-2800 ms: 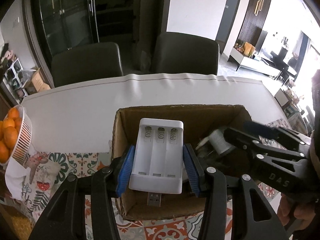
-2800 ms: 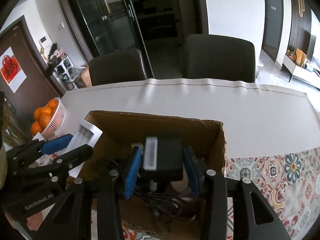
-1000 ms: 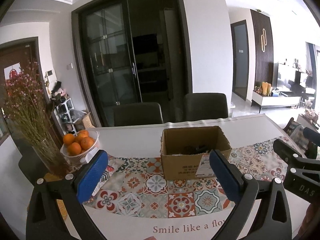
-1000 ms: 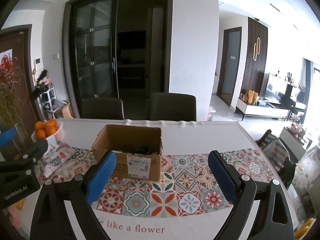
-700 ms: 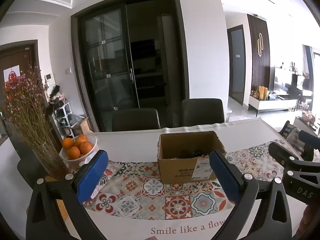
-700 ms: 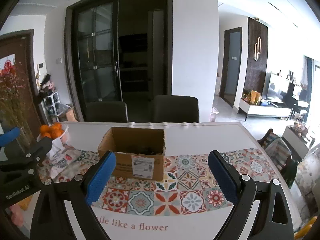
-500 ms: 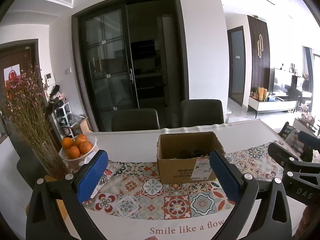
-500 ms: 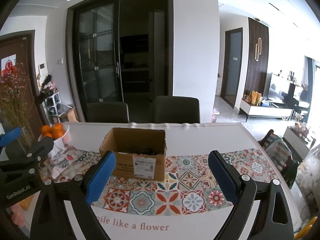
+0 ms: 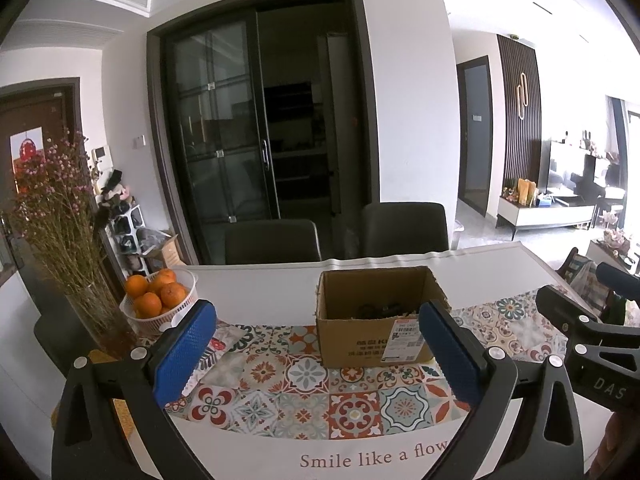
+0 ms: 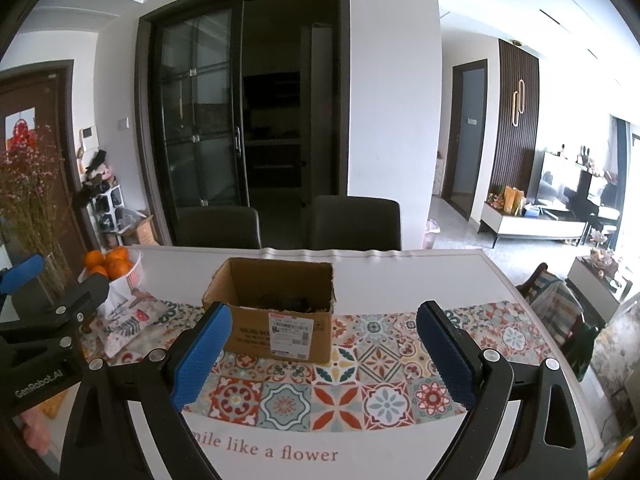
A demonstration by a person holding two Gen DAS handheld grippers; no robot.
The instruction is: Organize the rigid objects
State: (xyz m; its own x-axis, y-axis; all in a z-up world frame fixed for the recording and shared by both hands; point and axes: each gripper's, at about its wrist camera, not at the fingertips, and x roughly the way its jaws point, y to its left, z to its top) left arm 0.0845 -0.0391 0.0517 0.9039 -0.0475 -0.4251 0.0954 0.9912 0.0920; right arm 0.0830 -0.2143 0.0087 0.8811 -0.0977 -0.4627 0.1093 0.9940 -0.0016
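An open cardboard box (image 9: 376, 340) stands on the patterned table runner, also in the right wrist view (image 10: 276, 320). Dark cables and objects (image 9: 380, 310) show just inside its rim. My left gripper (image 9: 316, 354) is open and empty, held well back from the box near the table's front edge. My right gripper (image 10: 322, 354) is open and empty too, at a similar distance. The right gripper's body shows at the right of the left wrist view (image 9: 588, 344); the left gripper's body shows at the left of the right wrist view (image 10: 48, 320).
A white basket of oranges (image 9: 158, 300) and a vase of dried flowers (image 9: 64, 240) stand at the table's left end. A printed cloth (image 10: 128, 320) lies beside them. Two dark chairs (image 9: 272, 240) stand behind the table. The tablecloth reads "Smile like a flower" (image 10: 272, 450).
2.8 s ago the left gripper held a white battery charger and the right a black adapter over the box. Both are now open, empty and pulled far back. In the last second, only slight drift.
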